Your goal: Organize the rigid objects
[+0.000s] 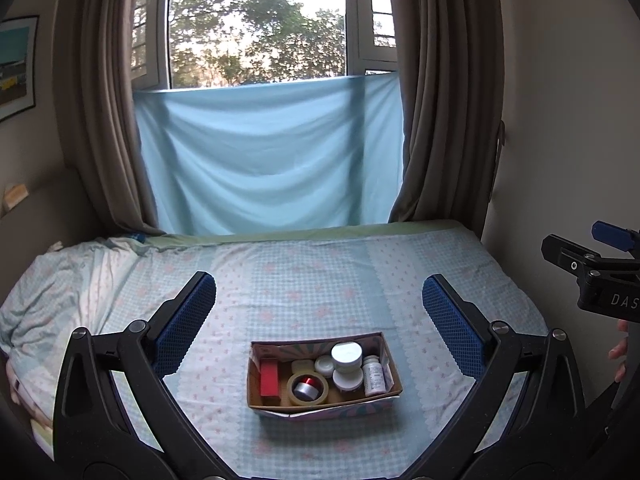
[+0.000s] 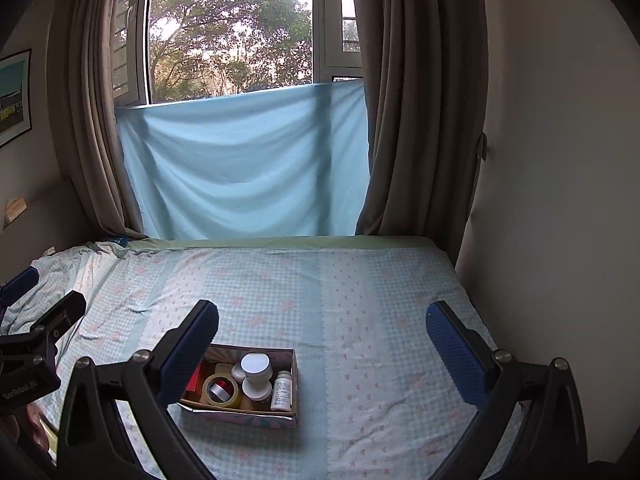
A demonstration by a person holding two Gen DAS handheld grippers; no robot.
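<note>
Jaws: left gripper point(image 1: 318, 292) and right gripper point(image 2: 322, 320) released | box point(image 1: 394, 368) on bed point(image 1: 312, 256)

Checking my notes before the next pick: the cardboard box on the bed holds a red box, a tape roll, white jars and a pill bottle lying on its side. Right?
Nearly. The pill bottle stands upright in the cardboard box, cap up, as the left wrist view shows. The rest holds.

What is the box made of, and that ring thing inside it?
The box looks like cardboard: brown matt inside walls, folded flaps, printed pattern outside. The ring seems to be a roll of clear tape: yellowish, slightly glossy, see-through band, with a shiny, likely metal, spool sitting in its hole.
</note>
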